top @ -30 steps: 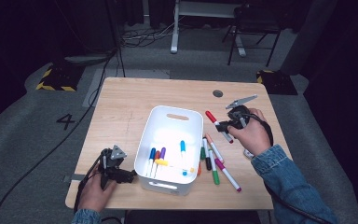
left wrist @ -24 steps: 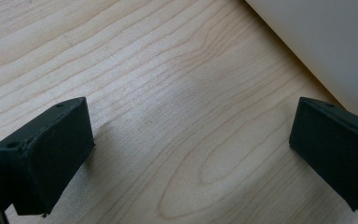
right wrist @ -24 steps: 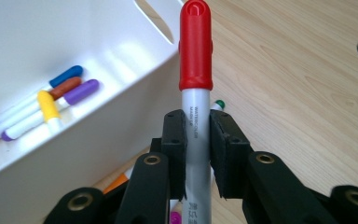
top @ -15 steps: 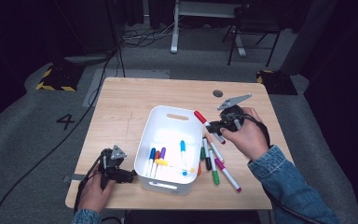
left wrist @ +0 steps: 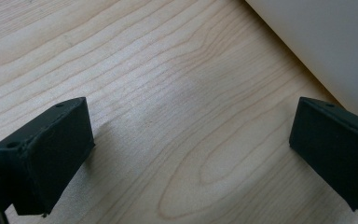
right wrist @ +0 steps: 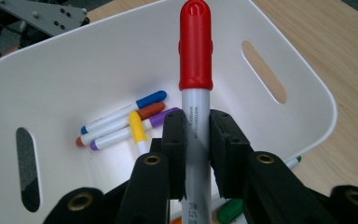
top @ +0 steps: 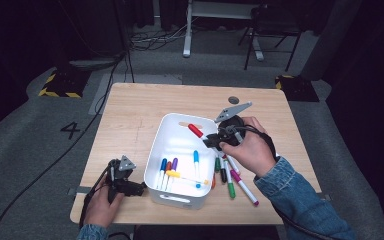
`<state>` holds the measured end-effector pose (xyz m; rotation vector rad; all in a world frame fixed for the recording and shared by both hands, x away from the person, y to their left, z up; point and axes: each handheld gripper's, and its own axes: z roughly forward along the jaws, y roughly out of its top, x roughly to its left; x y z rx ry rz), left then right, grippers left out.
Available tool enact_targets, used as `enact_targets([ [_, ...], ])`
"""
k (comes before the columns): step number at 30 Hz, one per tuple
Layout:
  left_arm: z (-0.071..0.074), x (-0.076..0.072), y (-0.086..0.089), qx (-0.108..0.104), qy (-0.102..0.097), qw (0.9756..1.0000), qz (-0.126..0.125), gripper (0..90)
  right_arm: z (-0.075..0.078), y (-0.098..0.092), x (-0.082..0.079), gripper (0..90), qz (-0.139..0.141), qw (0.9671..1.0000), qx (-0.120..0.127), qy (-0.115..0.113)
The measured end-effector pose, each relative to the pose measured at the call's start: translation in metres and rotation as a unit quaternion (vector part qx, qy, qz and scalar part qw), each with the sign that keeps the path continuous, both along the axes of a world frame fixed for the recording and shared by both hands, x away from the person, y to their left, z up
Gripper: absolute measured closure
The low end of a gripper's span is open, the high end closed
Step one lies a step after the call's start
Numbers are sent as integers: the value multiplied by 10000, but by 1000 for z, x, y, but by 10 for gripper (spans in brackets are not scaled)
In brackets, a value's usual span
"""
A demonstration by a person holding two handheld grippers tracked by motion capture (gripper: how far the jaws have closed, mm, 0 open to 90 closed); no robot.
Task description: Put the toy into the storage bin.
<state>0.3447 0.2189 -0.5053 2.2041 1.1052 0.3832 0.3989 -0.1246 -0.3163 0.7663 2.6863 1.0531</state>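
My right gripper (top: 213, 140) is shut on a white marker with a red cap (top: 196, 130), held over the right part of the white bin (top: 152, 161). In the right gripper view the pads (right wrist: 175, 140) squeeze the marker's barrel and its red cap (right wrist: 196, 46) points over the bin (right wrist: 317, 93). Blue, orange, purple and yellow markers (right wrist: 130, 119) lie in the bin. Several more markers (top: 232, 177) lie on the table right of the bin. My left gripper (top: 140, 188) rests on the table left of the bin, jaws open and bare (left wrist: 191, 149), the bin's wall (left wrist: 326, 42) close by.
A small dark round thing (top: 234, 100) lies at the back of the wooden table (top: 130, 120). The left gripper's grey plate (right wrist: 42, 16) rises beyond the bin. A chair (top: 272, 30) and desk legs stand on the floor behind the table.
My right gripper has carried the red-capped marker leftward and upward, from beside the loose markers to over the bin. The left hand has stayed put.
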Motion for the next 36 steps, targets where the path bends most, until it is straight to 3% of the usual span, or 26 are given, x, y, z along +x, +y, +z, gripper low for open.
enact_targets([
  [15, 0, 0, 0, -2, 2, 10000, 1, 0, 0, 29, -10, 771, 339, 9993, 98, 77],
  [26, 0, 0, 0, -2, 0, 10000, 3, 0, -20, 35, -10, 771, 417, 9989, -191, 128],
  [36, 0, 0, 0, -2, 0, 10000, 0, 0, -39, 47, -16, 771, 679, 9961, -560, 91],
])
